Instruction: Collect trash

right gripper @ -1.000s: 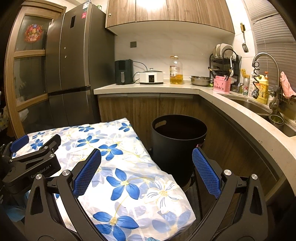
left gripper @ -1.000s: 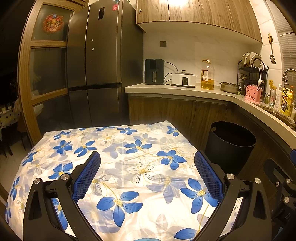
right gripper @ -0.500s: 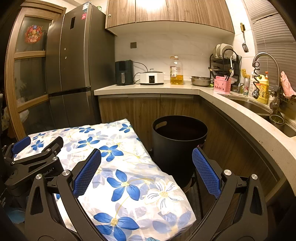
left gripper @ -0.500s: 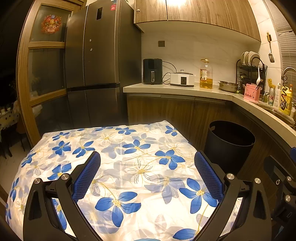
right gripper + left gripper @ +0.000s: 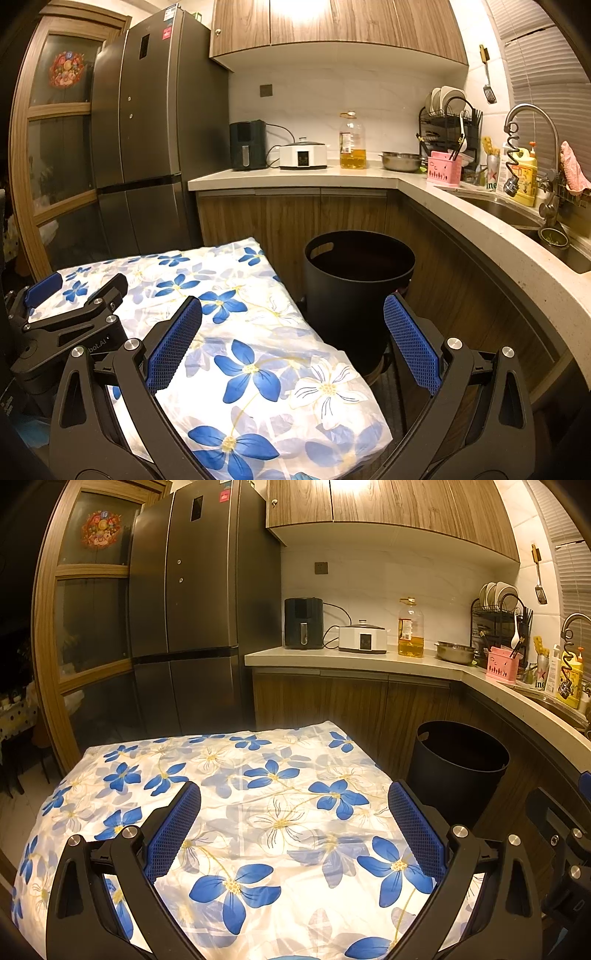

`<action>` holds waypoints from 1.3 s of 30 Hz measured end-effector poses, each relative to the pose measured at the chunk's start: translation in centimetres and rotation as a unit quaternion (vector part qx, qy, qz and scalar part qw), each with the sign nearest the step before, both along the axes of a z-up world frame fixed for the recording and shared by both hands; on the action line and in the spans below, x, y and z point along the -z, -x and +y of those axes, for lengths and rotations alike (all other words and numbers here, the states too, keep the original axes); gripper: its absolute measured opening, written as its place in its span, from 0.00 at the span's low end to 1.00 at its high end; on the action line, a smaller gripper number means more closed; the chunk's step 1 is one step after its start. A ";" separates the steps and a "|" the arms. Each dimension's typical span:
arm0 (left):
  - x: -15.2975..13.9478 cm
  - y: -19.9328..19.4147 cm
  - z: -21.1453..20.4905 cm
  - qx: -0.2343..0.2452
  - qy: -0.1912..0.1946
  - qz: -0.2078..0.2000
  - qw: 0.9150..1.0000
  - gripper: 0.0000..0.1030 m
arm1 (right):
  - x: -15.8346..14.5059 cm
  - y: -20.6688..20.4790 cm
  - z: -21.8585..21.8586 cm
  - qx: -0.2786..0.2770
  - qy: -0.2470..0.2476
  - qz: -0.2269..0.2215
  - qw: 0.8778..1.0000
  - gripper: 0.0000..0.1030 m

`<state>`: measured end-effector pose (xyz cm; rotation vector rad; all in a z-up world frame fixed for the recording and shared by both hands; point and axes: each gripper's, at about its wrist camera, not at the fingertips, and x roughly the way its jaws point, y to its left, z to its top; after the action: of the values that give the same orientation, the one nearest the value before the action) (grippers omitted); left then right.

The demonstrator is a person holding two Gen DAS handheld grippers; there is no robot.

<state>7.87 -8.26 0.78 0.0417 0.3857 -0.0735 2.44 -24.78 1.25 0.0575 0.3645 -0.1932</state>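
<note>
- Left gripper [image 5: 293, 827]: jaws spread wide, nothing between the blue pads; it hovers over the table draped in a white cloth with blue flowers [image 5: 258, 775]
- Right gripper [image 5: 291, 343]: jaws likewise spread wide and empty; it sits over the cloth's right-hand edge, with the left unit's black frame showing at its left
- Trash: no loose item of rubbish can be made out on the cloth in either view; whether any lies below the frame or on the floor cannot be told
- Receptacle: the round black plastic bin with cut-out handles [image 5: 358, 280] stands upright on the floor, mouth up, between the table's right edge and the curved wooden counter cabinets [image 5: 461, 266]; its inside looks dark, contents not discernible
- Governing relation: the bin lies ahead and to the right of both grippers, just beside the table corner; judged nearer the right gripper, whose view has it almost straight ahead
- Axis: the bin's long axis is vertical; its opening faces upward, so any drop would, in my judgement, come from above
- Stage: judged early, nothing held yet
</note>
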 end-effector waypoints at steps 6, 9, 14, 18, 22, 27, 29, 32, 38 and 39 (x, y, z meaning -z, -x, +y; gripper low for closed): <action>0.0 -0.1 0.0 0.002 0.001 0.002 1.000 0.94 | -0.1 -0.1 0.1 -0.001 0.000 0.001 1.000 0.95; -0.1 -0.2 0.0 0.005 0.000 0.002 1.000 0.94 | -0.1 -0.1 0.1 -0.001 0.000 0.000 1.000 0.95; 0.0 -0.2 -0.2 0.013 -0.003 0.004 1.000 0.87 | -0.2 -0.2 0.2 -0.001 0.001 0.001 1.000 0.95; 0.1 -0.2 -0.4 0.013 -0.014 0.003 1.000 0.79 | -0.2 -0.2 0.2 0.001 -0.001 0.001 1.000 0.95; 0.1 -0.2 -0.5 0.018 -0.016 0.001 1.000 0.78 | -0.3 -0.5 0.0 0.003 -0.004 0.002 1.000 0.95; 0.1 -0.2 -0.5 0.019 -0.015 0.002 1.000 0.78 | -0.3 -0.5 -0.1 0.003 -0.004 0.003 1.000 0.95; 0.1 -0.2 -0.5 0.018 -0.016 0.002 1.000 0.78 | -0.3 -0.6 -0.1 0.003 -0.005 0.002 1.000 0.95; 0.0 -0.2 -0.5 0.017 -0.016 0.002 1.000 0.78 | -0.2 -0.6 -0.1 0.004 -0.005 0.002 1.000 0.95; 0.2 -0.4 -0.6 0.012 -0.019 0.002 1.000 0.84 | -0.2 -0.5 -0.4 0.005 -0.009 -0.002 1.000 0.95; 0.2 -0.4 -0.6 0.011 -0.019 0.002 1.000 0.85 | -0.2 -0.4 -0.5 0.005 -0.009 -0.003 1.000 0.95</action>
<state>8.25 -8.87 0.59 0.0837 0.3908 -0.0880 2.88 -25.23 1.46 0.0780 0.3608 -0.2003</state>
